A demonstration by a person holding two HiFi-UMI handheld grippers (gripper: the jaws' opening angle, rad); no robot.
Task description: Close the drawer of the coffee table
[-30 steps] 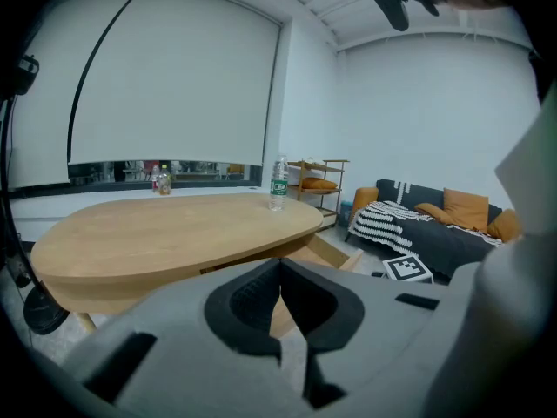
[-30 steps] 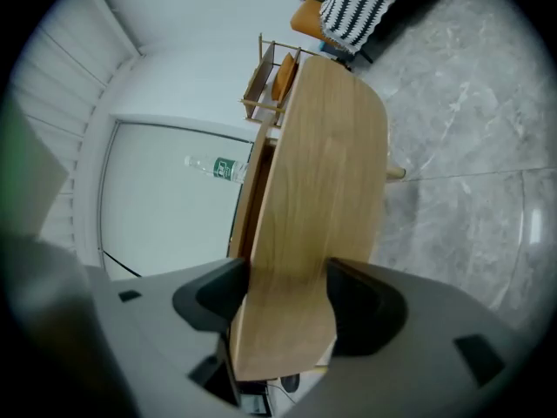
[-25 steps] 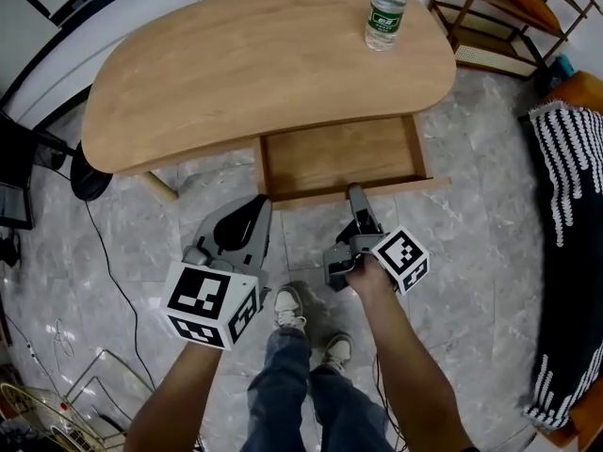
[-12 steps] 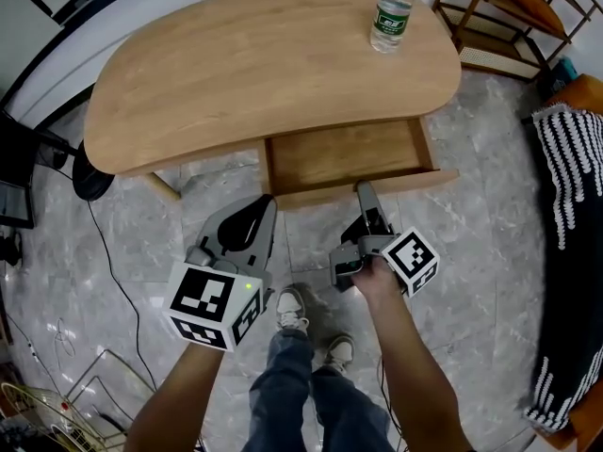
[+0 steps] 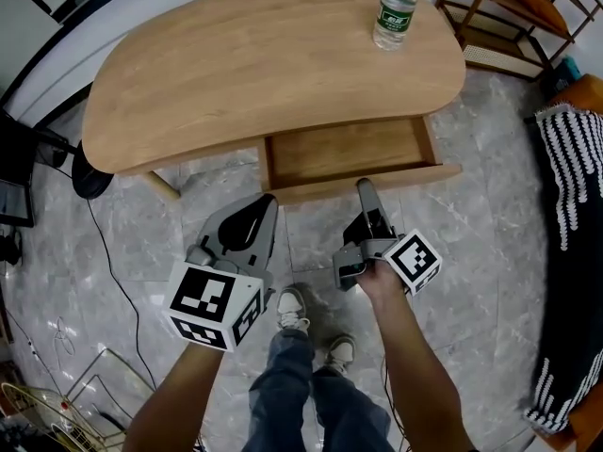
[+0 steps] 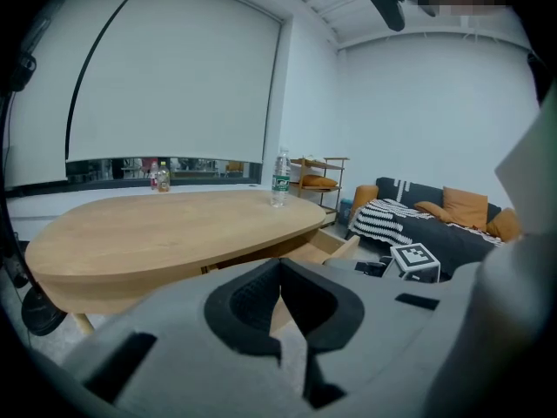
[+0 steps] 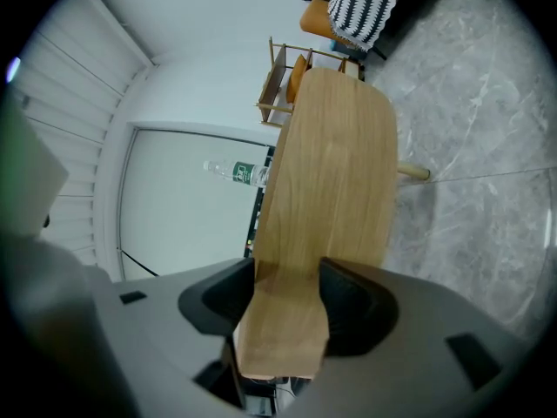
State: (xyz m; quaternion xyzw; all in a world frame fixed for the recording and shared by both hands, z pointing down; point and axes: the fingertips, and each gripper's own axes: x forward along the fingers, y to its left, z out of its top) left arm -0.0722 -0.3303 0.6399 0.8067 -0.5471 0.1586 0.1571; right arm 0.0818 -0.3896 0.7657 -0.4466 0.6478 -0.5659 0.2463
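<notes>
The open drawer (image 5: pixel 344 152) juts from the near edge of the coffee table (image 5: pixel 254 55) at the head view's centre, its front panel (image 5: pixel 311 191) running left to right. Closing it means pushing up the frame, straight ahead of the right gripper (image 5: pixel 363 188), whose 2 jaws have just been closing and pinch that panel mid-length. The left gripper (image 5: pixel 265 205), tips pressed together on nothing, hangs lower left, farther off, while the right forearm (image 5: pixel 410 347) reaches up from bottom centre.

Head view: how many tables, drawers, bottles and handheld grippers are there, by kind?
coffee table: 1
drawer: 1
water bottle: 1
grippers: 2 (left gripper, right gripper)
total: 5
</notes>
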